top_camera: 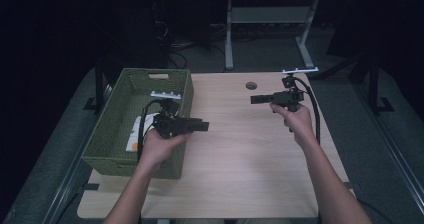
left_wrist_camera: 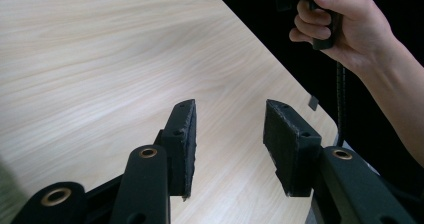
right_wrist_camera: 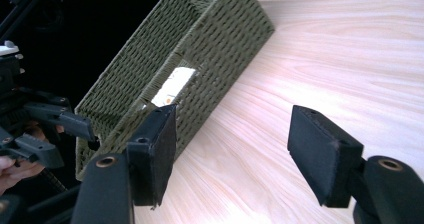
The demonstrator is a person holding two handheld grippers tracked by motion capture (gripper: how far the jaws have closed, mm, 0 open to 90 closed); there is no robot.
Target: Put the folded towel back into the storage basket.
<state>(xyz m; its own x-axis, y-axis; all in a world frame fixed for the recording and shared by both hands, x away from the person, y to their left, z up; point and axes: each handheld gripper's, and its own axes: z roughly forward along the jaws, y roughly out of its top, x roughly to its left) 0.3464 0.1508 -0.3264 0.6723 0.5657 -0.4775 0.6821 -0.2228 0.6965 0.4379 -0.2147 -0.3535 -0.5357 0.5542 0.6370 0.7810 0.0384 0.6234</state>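
Note:
My left gripper point(top_camera: 203, 126) hovers over the right wall of a green woven basket point(top_camera: 125, 165), pointing right. In its own view its jaws point(left_wrist_camera: 227, 134) stand open over bare wood with nothing between them. My right gripper point(top_camera: 254, 99) is held above the far right of the table, pointing left toward the other one. It is open too, its jaws point(right_wrist_camera: 232, 149) wide apart and empty. A white packet with an orange mark point(top_camera: 133, 135) lies inside the basket point(right_wrist_camera: 220, 49), also seen as the white packet point(right_wrist_camera: 174, 85) through the basket's top.
The light wooden table point(top_camera: 250, 159) has a round cable hole point(top_camera: 251, 85) near its far edge. Beyond it stands a white desk frame point(top_camera: 229, 34) on a dark floor. The basket takes up the table's left end. The right hand point(left_wrist_camera: 345, 29) is held beyond the table's corner.

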